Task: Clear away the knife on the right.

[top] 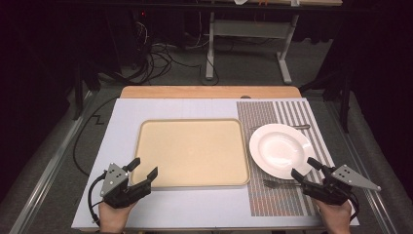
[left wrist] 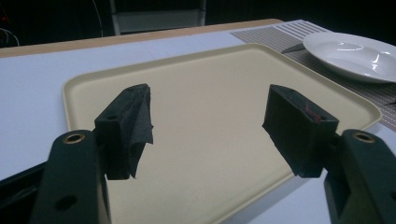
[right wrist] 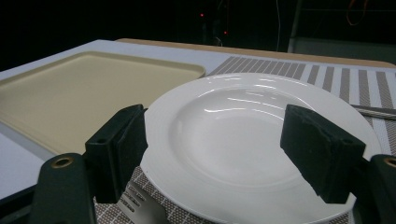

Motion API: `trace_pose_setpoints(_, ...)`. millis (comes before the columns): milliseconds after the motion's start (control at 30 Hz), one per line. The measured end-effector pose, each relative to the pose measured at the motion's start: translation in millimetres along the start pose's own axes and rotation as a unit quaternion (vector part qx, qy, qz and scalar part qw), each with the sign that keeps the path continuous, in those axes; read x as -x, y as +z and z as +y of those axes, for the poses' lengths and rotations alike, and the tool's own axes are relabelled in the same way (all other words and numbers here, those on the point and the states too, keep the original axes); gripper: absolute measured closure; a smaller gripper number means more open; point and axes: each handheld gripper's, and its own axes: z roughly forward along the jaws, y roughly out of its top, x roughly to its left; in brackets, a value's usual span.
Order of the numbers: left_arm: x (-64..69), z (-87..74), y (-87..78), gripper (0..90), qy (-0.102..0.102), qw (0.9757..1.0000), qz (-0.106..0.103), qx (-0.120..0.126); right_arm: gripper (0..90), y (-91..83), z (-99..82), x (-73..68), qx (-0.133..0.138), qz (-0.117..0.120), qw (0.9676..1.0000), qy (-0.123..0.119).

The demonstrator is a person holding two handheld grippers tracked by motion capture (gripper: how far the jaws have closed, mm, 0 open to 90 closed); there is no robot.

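Beige tray lying flat and empty in the middle of the white-covered desk, taken here as the landmark. Just beside the right edge of the tray, a white plate resting upright on a striped placemat, not touching the tray. Near the front rim of the plate, further from the tray's right front corner, a fork lying on the placemat, tines pointing toward the tray side. Behind the plate, beyond the tray's right far corner, another piece of cutlery, half hidden by the plate rim, kind not possible to tell. Left gripper held in a hand at the front left corner of the tray, fingers spread wide apart above the tray surface, nothing between them. In the left gripper view, the tray seen between both fingers and the plate beyond its right edge. Right gripper held in the other hand, well to the right of the tray, at the front right of the plate, fingers also wide open and gripping nothing. In the right gripper view, the plate between the open fingers, the fork low under the left finger, the tray to the left.
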Motion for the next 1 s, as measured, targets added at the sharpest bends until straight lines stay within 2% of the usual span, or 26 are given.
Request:
trace_pose_setpoints(267, -0.5, -0.1, 0.6, 33.1, -0.001, 1.0000, -0.001, -0.001, 23.1, -0.7, 1.0, 0.3, -0.005, 0.001, 1.0000, 0.000)
trace_pose_setpoints(467, -0.4, 0.0, 1.0, 33.1, -0.001, 1.0000, 0.000, -0.002, 23.0, -2.9, 6.4, 1.1, 0.010, -0.003, 0.9999, 0.013)
trace_pose_setpoints(667, -0.6, 0.0, 1.2, 33.1, -0.002, 1.0000, 0.000, -0.001, 23.1, -4.4, 12.8, 2.2, 0.014, -0.010, 0.9997, 0.019)
trace_pose_setpoints(1000, -1.1, 0.1, 1.0, 33.1, -0.004, 1.0000, 0.001, -0.001, 23.4, 3.7, 21.8, 4.5, 0.014, -0.019, 0.9997, 0.010)
